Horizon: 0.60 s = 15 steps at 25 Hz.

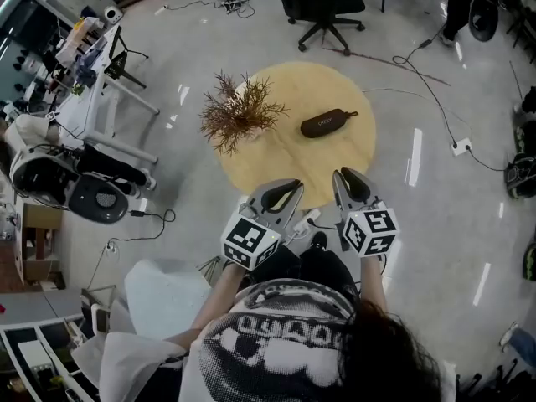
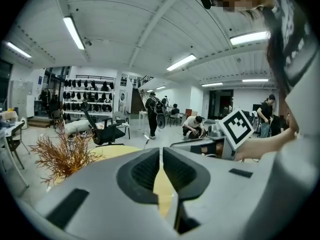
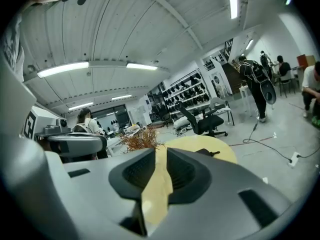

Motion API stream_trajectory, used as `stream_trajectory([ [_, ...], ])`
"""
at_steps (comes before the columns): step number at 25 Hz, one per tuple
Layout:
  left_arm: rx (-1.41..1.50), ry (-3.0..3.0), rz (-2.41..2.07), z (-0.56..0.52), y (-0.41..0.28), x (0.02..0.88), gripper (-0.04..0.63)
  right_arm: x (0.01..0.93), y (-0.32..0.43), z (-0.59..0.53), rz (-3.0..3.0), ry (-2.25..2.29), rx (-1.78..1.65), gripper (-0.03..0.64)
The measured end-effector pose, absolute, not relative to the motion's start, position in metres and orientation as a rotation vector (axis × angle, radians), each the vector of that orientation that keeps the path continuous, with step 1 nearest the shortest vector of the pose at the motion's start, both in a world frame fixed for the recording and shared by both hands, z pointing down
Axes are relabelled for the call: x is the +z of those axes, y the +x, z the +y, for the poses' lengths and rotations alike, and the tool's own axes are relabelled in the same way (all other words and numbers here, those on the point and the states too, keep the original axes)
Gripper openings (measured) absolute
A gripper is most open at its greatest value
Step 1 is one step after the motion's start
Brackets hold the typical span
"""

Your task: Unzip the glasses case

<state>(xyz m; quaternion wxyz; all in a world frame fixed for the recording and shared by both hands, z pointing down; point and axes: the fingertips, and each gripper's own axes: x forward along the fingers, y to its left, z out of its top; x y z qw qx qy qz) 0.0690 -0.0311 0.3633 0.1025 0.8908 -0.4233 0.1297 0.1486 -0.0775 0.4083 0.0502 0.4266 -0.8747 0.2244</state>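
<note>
A black zipped glasses case (image 1: 325, 123) lies on the round wooden table (image 1: 335, 170), right of its middle, with its pull tab pointing right. In the right gripper view the case (image 3: 210, 153) shows just past the jaw tips. Both grippers hover at the table's near edge, well short of the case. My left gripper (image 1: 293, 187) (image 2: 161, 151) has its jaws all but together, with nothing between them. On my right gripper (image 1: 348, 176) (image 3: 161, 153) the jaws stand a narrow way apart, open and empty.
A dried brown plant (image 1: 239, 114) (image 2: 62, 156) stands on the table left of the case. A black office chair (image 1: 322, 7) is beyond the table, cables and a power strip (image 1: 459, 147) lie on the floor at right, and a cluttered desk (image 1: 92, 74) stands at left.
</note>
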Motion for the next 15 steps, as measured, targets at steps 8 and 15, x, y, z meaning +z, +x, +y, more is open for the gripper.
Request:
stream_trajectory([
  [8, 0.453, 2.619, -1.239, -0.038, 0.069, 0.371, 0.028, 0.423, 0.157, -0.085, -2.634, 1.313, 0.727, 0.064],
  [15, 0.485, 2.656, -1.168, -0.057, 0.067, 0.38, 0.028, 0.445, 0.16, -0.094, -2.562, 1.317, 0.697, 0.095],
])
